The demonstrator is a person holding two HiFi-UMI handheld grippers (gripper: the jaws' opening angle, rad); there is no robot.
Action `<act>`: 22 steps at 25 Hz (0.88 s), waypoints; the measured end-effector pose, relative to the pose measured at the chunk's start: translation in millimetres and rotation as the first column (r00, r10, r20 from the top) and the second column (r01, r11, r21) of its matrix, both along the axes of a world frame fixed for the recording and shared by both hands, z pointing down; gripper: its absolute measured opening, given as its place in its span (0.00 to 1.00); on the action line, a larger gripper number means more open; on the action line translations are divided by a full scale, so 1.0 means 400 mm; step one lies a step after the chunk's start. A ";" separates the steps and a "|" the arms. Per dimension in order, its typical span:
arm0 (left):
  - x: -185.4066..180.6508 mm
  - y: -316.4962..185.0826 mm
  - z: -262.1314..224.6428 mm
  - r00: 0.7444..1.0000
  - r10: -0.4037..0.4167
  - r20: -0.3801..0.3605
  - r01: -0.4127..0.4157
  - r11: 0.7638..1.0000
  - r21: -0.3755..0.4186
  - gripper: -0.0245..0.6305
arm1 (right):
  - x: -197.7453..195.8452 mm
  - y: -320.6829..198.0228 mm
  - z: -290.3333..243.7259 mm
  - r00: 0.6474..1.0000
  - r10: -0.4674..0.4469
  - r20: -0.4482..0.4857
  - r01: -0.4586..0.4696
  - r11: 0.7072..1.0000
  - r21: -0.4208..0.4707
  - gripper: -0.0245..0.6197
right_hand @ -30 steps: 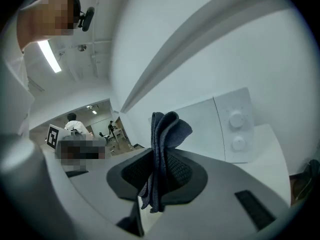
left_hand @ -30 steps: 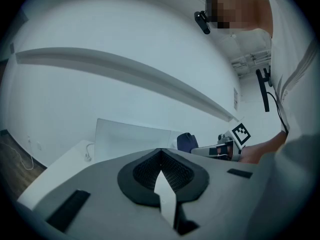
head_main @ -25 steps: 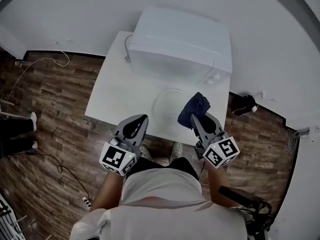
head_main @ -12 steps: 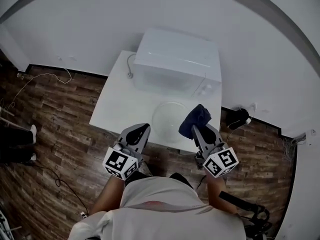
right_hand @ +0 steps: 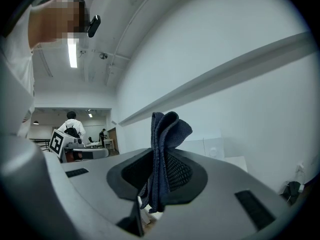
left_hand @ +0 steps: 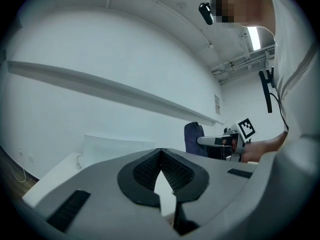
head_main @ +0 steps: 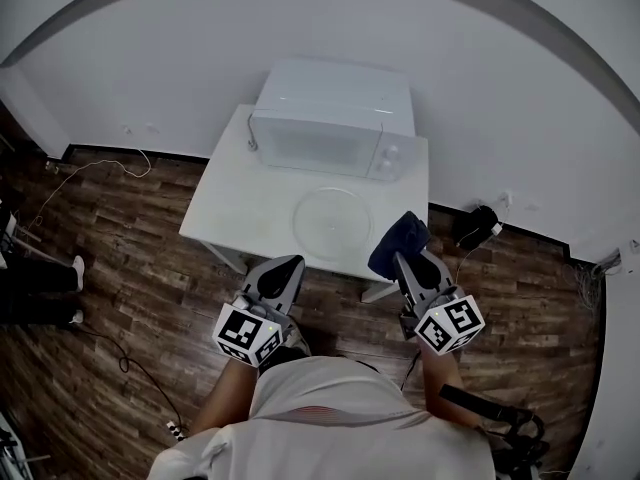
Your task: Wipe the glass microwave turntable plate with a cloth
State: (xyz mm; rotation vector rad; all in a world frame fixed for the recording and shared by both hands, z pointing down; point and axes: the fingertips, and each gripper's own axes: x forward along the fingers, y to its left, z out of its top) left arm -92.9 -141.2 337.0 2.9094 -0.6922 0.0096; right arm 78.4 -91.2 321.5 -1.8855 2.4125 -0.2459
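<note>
On the white table (head_main: 232, 206), just near of the microwave (head_main: 335, 118) and a little right of centre: the glass plate (head_main: 333, 218), lying flat, round and clear, with a faint ring inside the rim, hard to pick out against the pale top. Looks clean from here, though too small to judge for smears or wet. Off the near right corner of the table: the right gripper (head_main: 405, 255), pressed together on a dark blue cloth (head_main: 398, 240), bunched in upright folds and poking past the tips. Hangs near and right of the plate, apart from it, not touching glass. Off the near edge to the left: the left gripper (head_main: 283, 266), jaws closed tip to tip on nothing. Judging by this, cloth in hand and plate set out ready, with seemingly the whole wipe left to do. Calls for carrying the cloth far and left onto the glass, perhaps steadying the rim with the left gripper, the plate likely to slide as smooth glass on a smooth top
</note>
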 end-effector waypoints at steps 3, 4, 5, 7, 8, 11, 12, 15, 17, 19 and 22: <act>-0.016 0.069 -0.001 1.000 -0.022 0.012 0.022 1.000 0.006 0.05 | -0.014 0.067 0.003 1.000 -0.018 0.002 0.018 1.000 -0.006 0.13; -0.021 0.088 -0.002 0.999 -0.034 0.011 0.034 0.999 0.004 0.05 | -0.018 0.085 0.005 1.000 -0.028 0.003 0.028 1.000 -0.006 0.13; -0.026 0.108 -0.003 0.999 -0.045 0.010 0.045 0.999 0.001 0.05 | -0.021 0.103 0.006 0.999 -0.039 0.005 0.039 0.999 -0.006 0.14; -0.036 0.153 -0.004 0.998 -0.060 0.013 0.060 0.998 -0.005 0.05 | -0.028 0.142 0.009 0.998 -0.061 0.011 0.061 0.998 -0.003 0.13; -0.042 0.177 -0.003 0.998 -0.065 0.016 0.065 0.998 -0.004 0.05 | -0.031 0.161 0.010 0.998 -0.069 0.011 0.069 0.998 -0.003 0.13; -0.066 0.231 0.004 0.996 -0.089 0.028 0.089 0.996 0.002 0.05 | -0.044 0.197 0.022 0.996 -0.088 0.014 0.088 0.996 -0.007 0.13; -0.079 0.244 0.008 0.994 -0.105 0.032 0.105 0.994 -0.003 0.05 | -0.051 0.205 0.032 0.995 -0.095 0.020 0.095 0.995 -0.015 0.13; -0.122 0.279 0.019 0.989 -0.144 0.039 0.145 0.989 -0.029 0.05 | -0.078 0.230 0.053 0.993 -0.114 0.027 0.115 0.993 -0.034 0.13; -0.146 0.291 0.019 0.988 -0.147 0.041 0.148 0.989 -0.028 0.05 | -0.098 0.240 0.045 0.993 -0.117 0.022 0.118 0.993 -0.027 0.13; -0.166 0.291 0.009 0.989 -0.142 0.035 0.142 0.990 -0.017 0.05 | -0.120 0.247 0.029 0.993 -0.114 0.014 0.114 0.993 -0.014 0.13; -0.183 0.270 -0.025 0.992 -0.124 0.009 0.124 0.992 0.012 0.05 | -0.146 0.247 0.009 0.995 -0.099 -0.017 0.099 0.995 -0.003 0.13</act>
